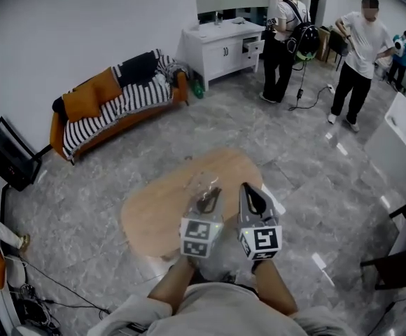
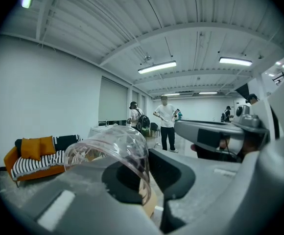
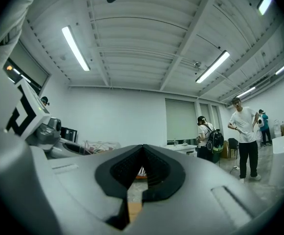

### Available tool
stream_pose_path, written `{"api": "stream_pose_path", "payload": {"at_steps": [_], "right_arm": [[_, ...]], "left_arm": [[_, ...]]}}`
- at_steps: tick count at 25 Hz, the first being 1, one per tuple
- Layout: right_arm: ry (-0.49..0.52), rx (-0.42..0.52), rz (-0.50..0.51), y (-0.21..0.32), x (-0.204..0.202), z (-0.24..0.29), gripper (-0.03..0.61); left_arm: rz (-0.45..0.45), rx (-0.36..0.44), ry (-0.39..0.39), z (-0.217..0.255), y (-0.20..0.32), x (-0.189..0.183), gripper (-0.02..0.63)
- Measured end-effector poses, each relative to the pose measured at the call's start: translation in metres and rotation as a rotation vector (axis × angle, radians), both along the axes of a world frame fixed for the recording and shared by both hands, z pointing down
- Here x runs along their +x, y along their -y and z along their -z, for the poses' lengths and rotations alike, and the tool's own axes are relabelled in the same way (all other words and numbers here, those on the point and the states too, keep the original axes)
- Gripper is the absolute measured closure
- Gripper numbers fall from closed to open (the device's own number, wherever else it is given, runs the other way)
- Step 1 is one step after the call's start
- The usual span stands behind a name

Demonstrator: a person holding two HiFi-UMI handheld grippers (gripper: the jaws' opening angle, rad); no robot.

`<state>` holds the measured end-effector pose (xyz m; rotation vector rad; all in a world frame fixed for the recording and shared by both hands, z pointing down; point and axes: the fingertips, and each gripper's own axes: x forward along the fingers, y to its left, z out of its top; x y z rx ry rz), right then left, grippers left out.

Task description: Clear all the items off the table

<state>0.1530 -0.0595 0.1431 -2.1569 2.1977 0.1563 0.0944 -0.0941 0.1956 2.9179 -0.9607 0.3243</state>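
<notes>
A clear plastic cup [image 1: 204,185] is gripped by its rim in my left gripper [image 1: 207,194], held above the oval wooden table [image 1: 161,212]. In the left gripper view the cup [image 2: 113,148] lies on its side between the dark pads, and the left gripper [image 2: 138,166] is shut on it. My right gripper [image 1: 248,192] hovers just to the right at the same height. Its jaws meet in the right gripper view, where the right gripper [image 3: 142,150] holds nothing. The cup [image 3: 101,146] also shows there at the left.
An orange sofa [image 1: 117,100] with a striped blanket stands at the back left, and a white cabinet [image 1: 222,44] behind it. Two people [image 1: 285,39] [image 1: 358,54] stand at the back right. A white table [image 1: 401,133] is at the right, a black screen [image 1: 7,154] at the left.
</notes>
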Motion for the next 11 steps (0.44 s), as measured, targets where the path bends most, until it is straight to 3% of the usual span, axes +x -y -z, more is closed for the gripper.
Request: {"api": "stream_pose_path", "payload": {"at_steps": [11], "right_arm": [[-0.013, 0.019, 0.011, -0.011, 0.013, 0.002, 0.572]], "left_arm": [[-0.026, -0.008, 0.013, -0.010, -0.020, 0.019, 0.563]]}}
